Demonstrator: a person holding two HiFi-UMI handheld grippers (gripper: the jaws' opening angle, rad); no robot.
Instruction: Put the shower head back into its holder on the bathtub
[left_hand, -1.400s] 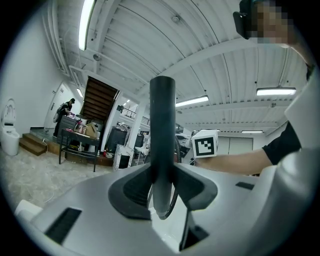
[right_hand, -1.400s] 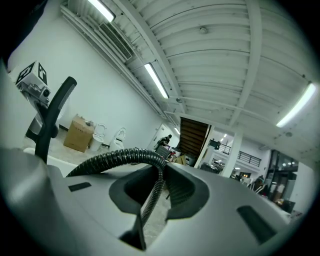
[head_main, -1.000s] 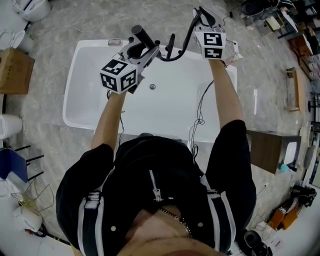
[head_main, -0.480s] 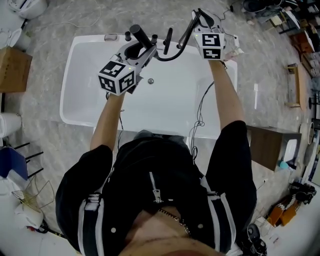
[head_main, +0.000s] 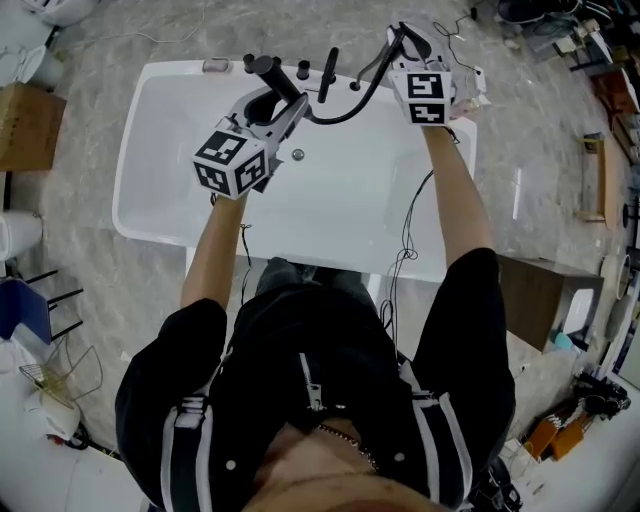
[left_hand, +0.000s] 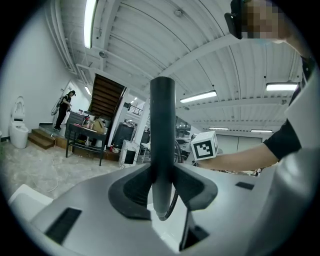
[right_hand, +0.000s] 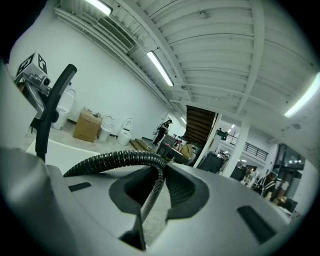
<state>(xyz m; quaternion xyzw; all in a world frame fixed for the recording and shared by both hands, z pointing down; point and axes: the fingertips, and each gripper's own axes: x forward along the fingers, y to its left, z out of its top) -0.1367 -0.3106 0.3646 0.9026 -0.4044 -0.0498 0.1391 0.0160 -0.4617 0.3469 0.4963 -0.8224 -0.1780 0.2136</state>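
Observation:
In the head view the black shower head (head_main: 268, 74) hangs over the far end of the white bathtub (head_main: 160, 210). My left gripper (head_main: 277, 98) is shut on its handle. In the left gripper view the handle (left_hand: 162, 145) stands upright between the pads, with the hose (left_hand: 174, 199) leaving its lower end. My right gripper (head_main: 401, 42) is farther right, shut on the black ribbed hose (head_main: 350, 108), which sags in a loop between the two grippers. In the right gripper view the hose (right_hand: 120, 159) bends down between the jaws, and the shower head (right_hand: 54, 102) shows at left.
Black tap fittings (head_main: 328, 72) stand on the tub's far rim just beyond both grippers. The drain (head_main: 297, 154) lies in the tub floor below the left gripper. A cardboard box (head_main: 25, 140) sits left of the tub, a wooden cabinet (head_main: 545, 300) to its right.
Both grippers have sunk toward the tub's far rim, carrying the shower head and hose with them. Neither grip has changed.

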